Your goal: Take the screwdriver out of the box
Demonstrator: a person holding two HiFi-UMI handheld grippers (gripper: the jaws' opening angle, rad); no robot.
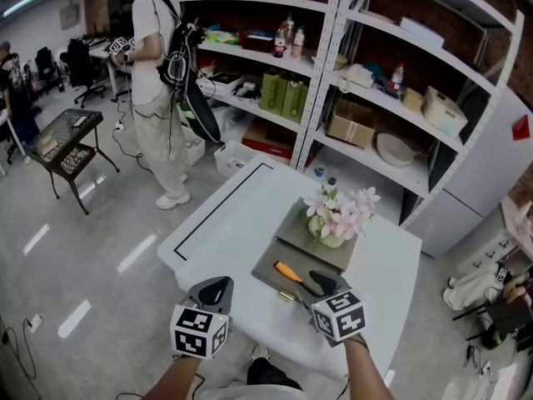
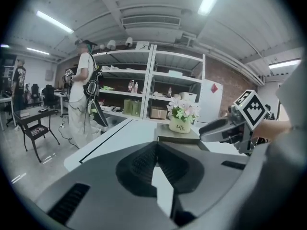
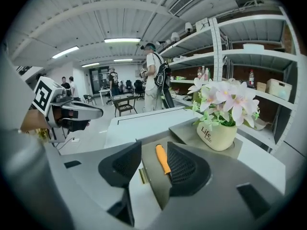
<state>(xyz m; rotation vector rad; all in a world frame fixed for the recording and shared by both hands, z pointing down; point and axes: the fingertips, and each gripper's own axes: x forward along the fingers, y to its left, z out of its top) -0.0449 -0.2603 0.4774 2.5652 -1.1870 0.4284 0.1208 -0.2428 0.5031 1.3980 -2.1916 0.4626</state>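
A screwdriver (image 1: pixel 289 272) with an orange handle lies in a flat grey box (image 1: pixel 271 265) on the white table (image 1: pixel 225 215). My right gripper (image 1: pixel 321 283) hovers over the box's near end. It is open, and the orange handle (image 3: pixel 162 159) shows between its jaws, just beyond the pads and untouched. The screwdriver's dark shaft runs under that gripper. My left gripper (image 1: pixel 215 290) is at the table's near edge, left of the box, with its fingertips meeting and nothing in them. A pot of pink flowers (image 1: pixel 335 222) stands on the box's far part.
A gold latch (image 3: pixel 142 175) sits on the box's near rim. Metal shelves (image 1: pixel 333 73) with bottles and cartons run behind the table. A person (image 1: pixel 154 73) stands at the back left beside a small black table (image 1: pixel 67 144).
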